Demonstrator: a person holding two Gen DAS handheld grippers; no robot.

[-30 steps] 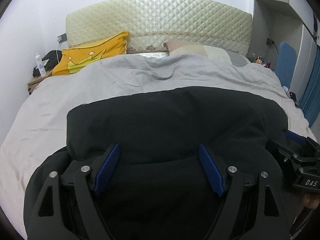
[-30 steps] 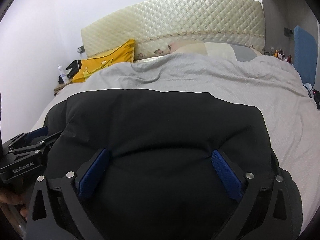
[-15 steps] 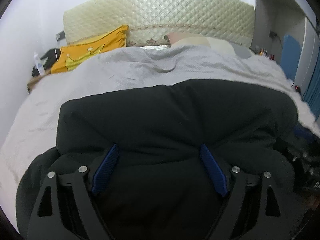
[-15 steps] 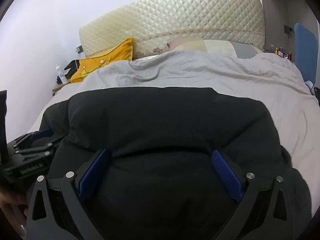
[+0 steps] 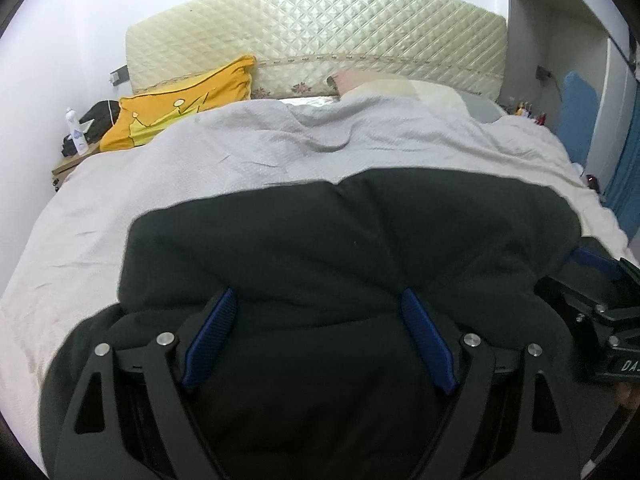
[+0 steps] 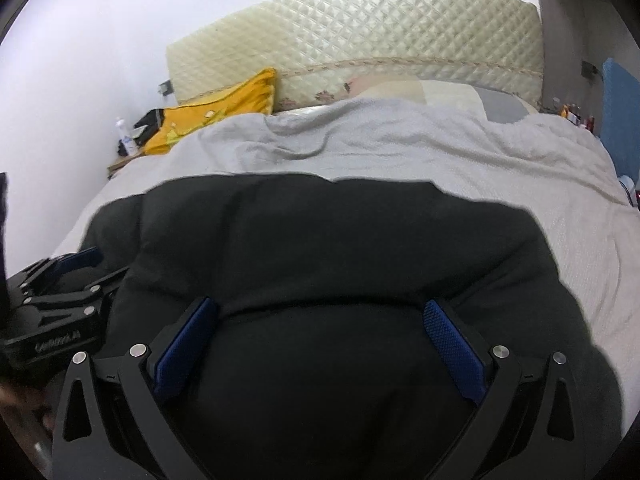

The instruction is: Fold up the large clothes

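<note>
A: What's at the far left?

B: A bottle (image 5: pixel 77 131) on a small nightstand (image 5: pixel 68 164), then a yellow pillow (image 5: pixel 180 110) against the quilted headboard (image 5: pixel 316 36).

A: And the garment?

B: The black garment (image 5: pixel 340 248) lies folded and bulky on the near part of the bed, on the grey bedspread (image 5: pixel 280 152).

A: The left gripper (image 5: pixel 318 334)?

B: Its jaws stand wide apart over the garment's near fold. The blue pads (image 5: pixel 210 338) flank a bulge of cloth without pinching it.

A: The right gripper (image 6: pixel 320 340)?

B: It sits just right of the left one, jaws also spread wide over the cloth. Nothing is pinched there either.

A: Far right?

B: A blue panel (image 5: pixel 576 120) by the wall.
</note>
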